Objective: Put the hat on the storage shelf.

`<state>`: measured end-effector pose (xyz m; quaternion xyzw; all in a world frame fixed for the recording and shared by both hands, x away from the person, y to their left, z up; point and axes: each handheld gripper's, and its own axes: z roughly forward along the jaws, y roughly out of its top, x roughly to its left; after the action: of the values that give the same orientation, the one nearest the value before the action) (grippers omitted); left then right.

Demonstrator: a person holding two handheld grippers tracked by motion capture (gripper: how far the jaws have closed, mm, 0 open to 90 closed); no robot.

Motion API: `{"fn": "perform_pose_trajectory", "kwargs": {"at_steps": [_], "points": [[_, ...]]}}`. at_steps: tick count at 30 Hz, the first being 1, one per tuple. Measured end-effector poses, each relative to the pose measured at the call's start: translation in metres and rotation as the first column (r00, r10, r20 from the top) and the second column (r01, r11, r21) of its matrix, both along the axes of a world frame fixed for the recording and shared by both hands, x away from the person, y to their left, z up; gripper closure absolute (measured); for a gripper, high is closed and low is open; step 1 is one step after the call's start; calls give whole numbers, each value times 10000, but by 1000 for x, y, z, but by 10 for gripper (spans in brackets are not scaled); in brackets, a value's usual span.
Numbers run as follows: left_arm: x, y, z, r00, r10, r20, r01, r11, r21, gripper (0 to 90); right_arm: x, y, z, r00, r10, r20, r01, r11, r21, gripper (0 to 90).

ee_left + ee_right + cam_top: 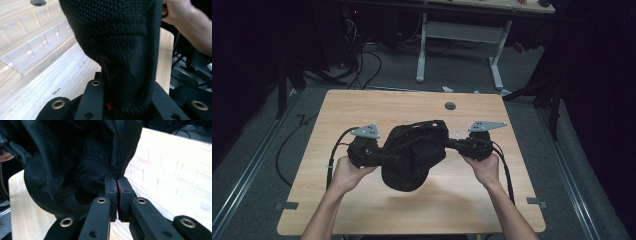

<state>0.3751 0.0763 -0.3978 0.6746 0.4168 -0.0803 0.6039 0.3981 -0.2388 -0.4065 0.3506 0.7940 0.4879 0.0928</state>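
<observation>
A bunched piece of black mesh fabric (414,155) hangs between both grippers, above the middle of the wooden table (362,105). My left gripper (392,152) holds its left side; in the left gripper view the fabric (120,50) fills the gap between the jaws of that gripper (125,100). My right gripper (449,143) holds the right side. In the right gripper view its pads (117,185) are pressed together on a fold of the fabric (70,170). The cloth's lower bulge sags toward the tabletop.
A clear plastic divider rack (32,42) lies on the table beyond the fabric, washed out in the right gripper view (170,170). A round cable hole (450,106) sits near the far edge. A white desk frame (459,35) and cables stand on the floor behind.
</observation>
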Motion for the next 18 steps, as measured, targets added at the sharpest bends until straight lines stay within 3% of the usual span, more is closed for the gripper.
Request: {"fn": "perform_pose_trajectory", "kwargs": {"at_steps": [9,14,18], "points": [[-6,-9,-5,9994,-353,64,347,9966,749,785,9,9,21,9973,-165,717,185,9995,-274,887],[-10,-12,-7,9990,-395,199,376,9955,872,827,12,14,26,9959,-168,885,198,9992,-340,886],[-11,-10,-7,9994,-290,180,277,9974,667,853,13,16,24,9957,-183,907,218,9990,-378,880]]}}
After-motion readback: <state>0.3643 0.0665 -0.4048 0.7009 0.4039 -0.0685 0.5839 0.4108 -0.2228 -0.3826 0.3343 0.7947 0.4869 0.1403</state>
